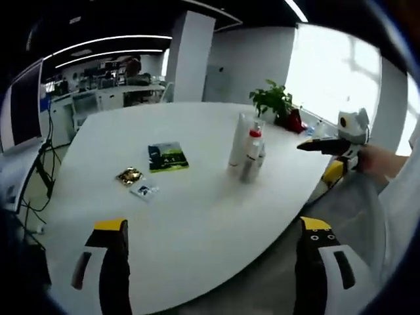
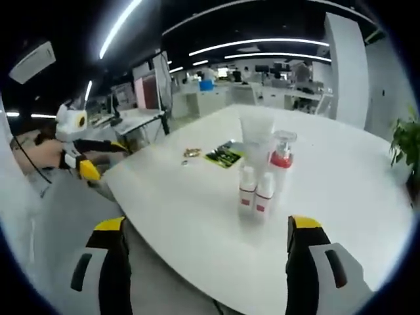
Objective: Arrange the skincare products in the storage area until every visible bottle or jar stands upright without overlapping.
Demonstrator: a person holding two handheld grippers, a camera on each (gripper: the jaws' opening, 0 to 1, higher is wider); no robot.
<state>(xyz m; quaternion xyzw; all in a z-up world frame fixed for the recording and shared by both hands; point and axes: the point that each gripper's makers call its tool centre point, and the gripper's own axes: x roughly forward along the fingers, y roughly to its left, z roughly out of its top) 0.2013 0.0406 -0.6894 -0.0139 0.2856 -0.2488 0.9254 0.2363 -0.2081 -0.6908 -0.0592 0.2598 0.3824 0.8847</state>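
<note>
Both grippers released off the white table (image 1: 197, 216); skincare bottles clustered upright near its middle.

In the left gripper view, reading left to right, I see a gold packet (image 1: 129, 175), a small sachet (image 1: 144, 191) just beside it and a green booklet (image 1: 167, 157), all lying flat and well apart from the bottles. Next comes the bottle cluster (image 1: 247, 152): a tall white tube, a red-capped bottle and smaller bottles, standing close together. A potted plant (image 1: 273, 100) sits behind them at the far edge. The right gripper (image 1: 328, 146) enters from the right, held in a hand; I cannot tell its jaw position here. The left gripper (image 1: 213, 243) has jaws spread wide, holding nothing. In the right gripper view, the right gripper (image 2: 207, 243) is likewise spread and empty, with 2 small red-banded bottles (image 2: 256, 192) nearest it.
</note>
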